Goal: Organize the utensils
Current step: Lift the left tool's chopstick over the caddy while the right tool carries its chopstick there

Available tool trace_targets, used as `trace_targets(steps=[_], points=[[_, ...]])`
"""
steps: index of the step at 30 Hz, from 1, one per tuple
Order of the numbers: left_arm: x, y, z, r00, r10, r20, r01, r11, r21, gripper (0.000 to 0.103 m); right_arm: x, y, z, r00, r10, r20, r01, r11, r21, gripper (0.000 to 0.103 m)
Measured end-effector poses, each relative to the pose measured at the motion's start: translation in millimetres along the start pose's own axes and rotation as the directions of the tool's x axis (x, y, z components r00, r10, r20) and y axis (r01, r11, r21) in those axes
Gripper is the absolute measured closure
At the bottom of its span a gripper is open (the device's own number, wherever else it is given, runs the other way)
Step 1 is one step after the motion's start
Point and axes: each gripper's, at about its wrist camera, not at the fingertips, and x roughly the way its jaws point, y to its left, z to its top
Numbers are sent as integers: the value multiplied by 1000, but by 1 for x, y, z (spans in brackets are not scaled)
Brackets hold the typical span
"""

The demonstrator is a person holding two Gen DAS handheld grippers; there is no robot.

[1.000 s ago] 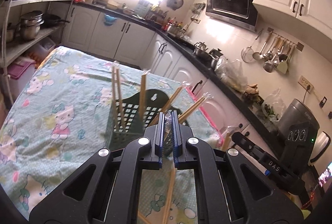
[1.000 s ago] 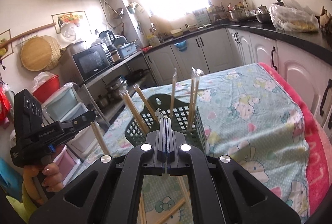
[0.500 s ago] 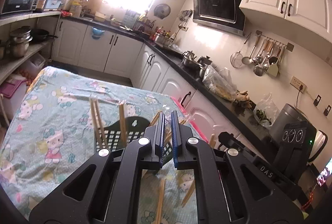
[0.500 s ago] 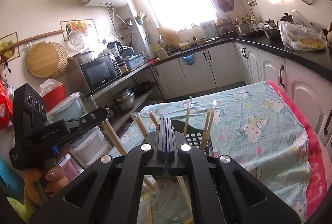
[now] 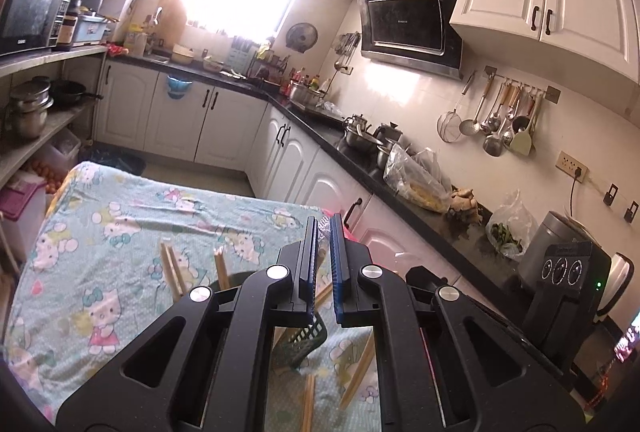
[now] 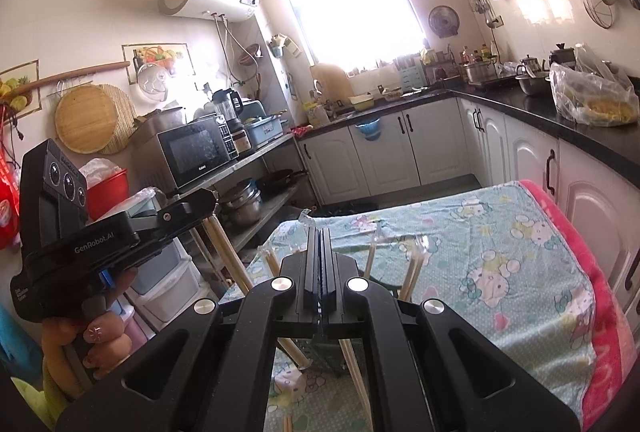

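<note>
A dark green slotted basket (image 5: pixel 306 336) stands on the table, mostly hidden behind my grippers, with wrapped wooden chopsticks (image 5: pixel 170 272) upright in it. My left gripper (image 5: pixel 324 228) is raised above it, shut on a wrapped pair of chopsticks (image 5: pixel 323 224) whose plastic tip shows between the fingers; in the right wrist view (image 6: pixel 218 248) the pair hangs below it. My right gripper (image 6: pixel 319 232) is shut on a thin plastic-wrapped chopstick; wrapper (image 6: pixel 306 216) shows at the tips. Basket sticks (image 6: pixel 412 272) show behind it.
The table has a pale green cartoon-cat cloth (image 5: pixel 100 232) and a pink edge (image 6: pixel 600 292). Loose chopsticks (image 5: pixel 356 372) lie on the cloth near me. White cabinets and a black counter (image 5: pixel 360 159) run along the right. Shelves with pots (image 5: pixel 28 111) stand left.
Both grippers have risen and pulled back from the basket, each keeping its chopsticks. The basket now sits lower and mostly hidden behind the fingers.
</note>
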Motion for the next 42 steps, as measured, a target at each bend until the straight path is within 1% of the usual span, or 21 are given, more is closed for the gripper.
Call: trace_targets(steps=[10,13,17,26,34,42], points=[[4,0,19,999,12,48,-12,1000,6,100,5,4,21,998,7,56,-6,1000,-19,102],[2,0,26,997,31,76,-32,999,15,99,7,4,28,997,8,71,-7,1000,-18,102],[4,2,32,994,53,91,-55,998,27,100,12,5,39,995,12,94,-9,1000,-26,102],[22,17,30,992,106,73,-108,994,23,100,28,16,58,989,24,145,-16,998,-55,102],[40,28,24,990,134,44,-135,990,28,100,46,8,57,986,27,164,-20,999,-46,102],[53,40,14,989,145,25,-145,989,6,100,59,-1,50,985,25,169,-19,999,-38,102]])
